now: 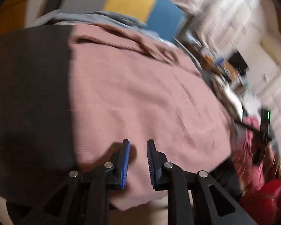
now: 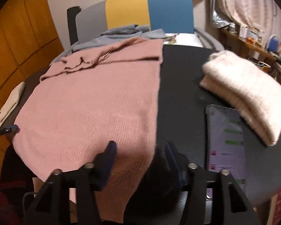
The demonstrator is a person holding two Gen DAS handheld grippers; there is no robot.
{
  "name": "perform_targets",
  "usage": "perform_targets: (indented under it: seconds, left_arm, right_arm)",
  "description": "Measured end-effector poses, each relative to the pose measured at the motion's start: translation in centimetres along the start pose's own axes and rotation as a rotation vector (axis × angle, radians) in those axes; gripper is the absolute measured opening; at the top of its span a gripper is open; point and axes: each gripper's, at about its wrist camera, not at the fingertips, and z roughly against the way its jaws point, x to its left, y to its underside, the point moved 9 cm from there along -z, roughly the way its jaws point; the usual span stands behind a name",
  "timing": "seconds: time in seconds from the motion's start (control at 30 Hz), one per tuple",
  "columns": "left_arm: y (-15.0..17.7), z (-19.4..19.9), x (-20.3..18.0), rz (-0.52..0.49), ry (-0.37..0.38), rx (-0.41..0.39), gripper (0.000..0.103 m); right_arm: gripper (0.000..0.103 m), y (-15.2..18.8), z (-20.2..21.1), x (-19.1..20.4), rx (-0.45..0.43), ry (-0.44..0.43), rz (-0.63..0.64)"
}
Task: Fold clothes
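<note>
Pink knit sweater (image 2: 95,101) spread flat on the dark tabletop (image 2: 179,86), hem side nearest the jaws, its sleeves bunched in folds at the far end. Left gripper (image 1: 138,166) low over the near part of the sweater, jaws parted with a narrow gap, blue pads (image 1: 125,166) facing each other, nothing between them. Right gripper (image 2: 140,161) above the sweater's near right corner, jaws spread wide and released, left finger over pink knit, right finger over bare tabletop; blurred, so contact with the cloth cannot be told. Beyond the sweater, ahead of both jaws, a grey garment (image 2: 119,32) crumpled at the far edge. To the right of the right jaws, a phone (image 2: 225,140) with a lit screen lying flat, and just past it a folded cream sweater (image 2: 243,91) overlapping the phone's far corner. Far left of the right jaws, a folded beige cloth (image 2: 12,101) at the tabletop edge. Behind everything, a chair back (image 2: 149,11) in grey, yellow and blue panels
</note>
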Motion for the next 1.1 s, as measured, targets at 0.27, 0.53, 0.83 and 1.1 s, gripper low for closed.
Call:
perform_targets:
  seconds: [0.27,0.53,0.83,1.1]
  left_arm:
    - [0.2,0.5,4.3,0.210,0.051,-0.014,0.020]
    - [0.5,1.6,5.3,0.179,-0.004,-0.032,0.027]
    - [1.8,0.3,2.9,0.165,0.116,-0.032,0.036]
    - [2.1,-0.1,2.2,0.173,0.106,-0.087,0.037]
  right_arm:
    - [0.075,2.2,-1.8,-0.4,0.054,-0.141,-0.162]
    - [0.080,2.8,-2.3,2.4,0.075,-0.165,-0.050]
    - [0.077,2.9,-2.9,3.9,0.061,-0.125,0.031]
    - [0.053,3.1,-2.9,3.5,0.065,-0.121,0.016]
